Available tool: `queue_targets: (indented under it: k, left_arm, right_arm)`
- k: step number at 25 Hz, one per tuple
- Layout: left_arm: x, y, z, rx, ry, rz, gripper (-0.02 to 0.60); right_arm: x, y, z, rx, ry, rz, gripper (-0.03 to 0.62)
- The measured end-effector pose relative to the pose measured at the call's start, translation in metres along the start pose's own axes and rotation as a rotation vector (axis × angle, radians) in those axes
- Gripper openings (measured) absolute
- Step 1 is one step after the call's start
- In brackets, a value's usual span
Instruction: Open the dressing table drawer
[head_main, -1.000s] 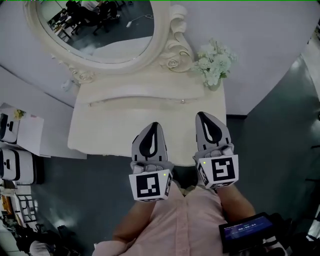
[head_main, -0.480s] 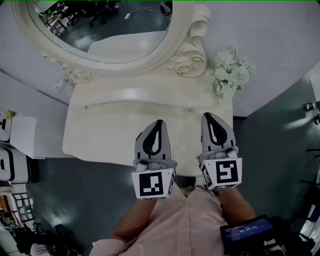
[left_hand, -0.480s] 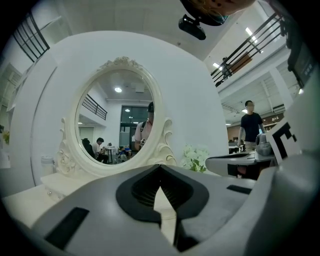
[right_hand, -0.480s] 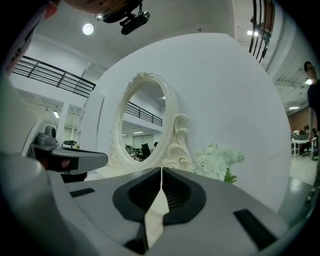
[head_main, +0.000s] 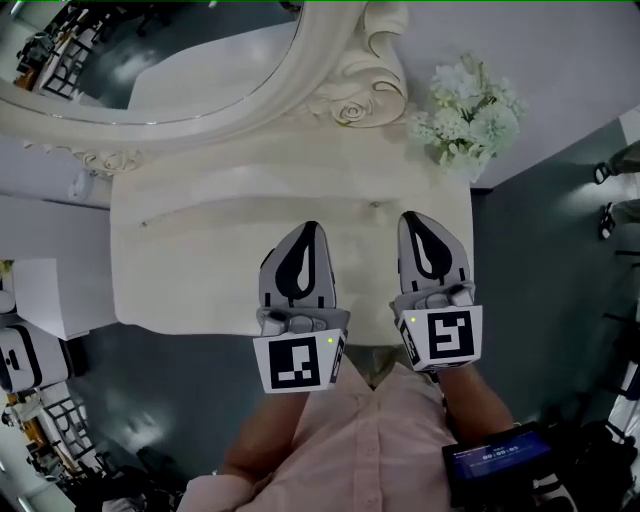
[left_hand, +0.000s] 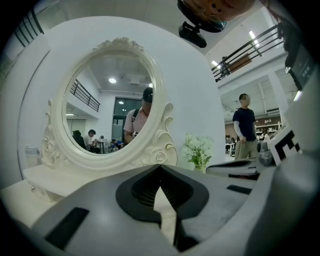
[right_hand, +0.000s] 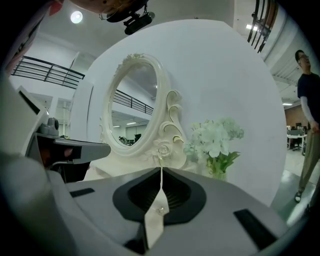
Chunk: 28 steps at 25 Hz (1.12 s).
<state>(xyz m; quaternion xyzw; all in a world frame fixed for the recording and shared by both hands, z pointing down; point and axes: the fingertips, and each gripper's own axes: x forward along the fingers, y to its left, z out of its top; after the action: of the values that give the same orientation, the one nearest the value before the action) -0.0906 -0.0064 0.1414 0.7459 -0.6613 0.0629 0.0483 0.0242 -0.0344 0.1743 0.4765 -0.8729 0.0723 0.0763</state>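
Observation:
A cream dressing table (head_main: 190, 280) with an oval mirror (head_main: 190, 60) fills the head view. A shallow drawer front (head_main: 255, 208) runs across its raised back part, with a small knob near the right end (head_main: 376, 205) and another at the far left (head_main: 143, 223). My left gripper (head_main: 311, 228) is shut and empty over the table top, short of the drawer front. My right gripper (head_main: 411, 216) is also shut and empty, its tip just right of the right knob. In the right gripper view that knob (right_hand: 160, 210) shows through the slit between the shut jaws (right_hand: 161, 169). The left gripper view looks past the shut jaws (left_hand: 160, 166) at the mirror.
A vase of white flowers (head_main: 468, 115) stands at the table's back right corner, close to the right gripper. White units (head_main: 30, 300) stand on the grey floor at the left. A person (left_hand: 245, 125) stands in the background at the right.
Both grippers have moved forward and down over the table top, toward the drawer front. The table and mirror now look larger and nearer. Both jaws stay shut.

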Motion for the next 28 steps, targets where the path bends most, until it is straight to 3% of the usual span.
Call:
queue_targets:
  k: [21,28]
  left_arm:
    - [0.033,0.018,-0.085,-0.043,0.172,-0.056,0.021]
    - [0.037,0.023,-0.1,-0.056,0.2,-0.062,0.021]
  right_arm:
    - [0.045,-0.001,-0.101,0.063,0.216,-0.029,0.021]
    - [0.056,0.003,-0.118,0.075,0.242,-0.026,0.025]
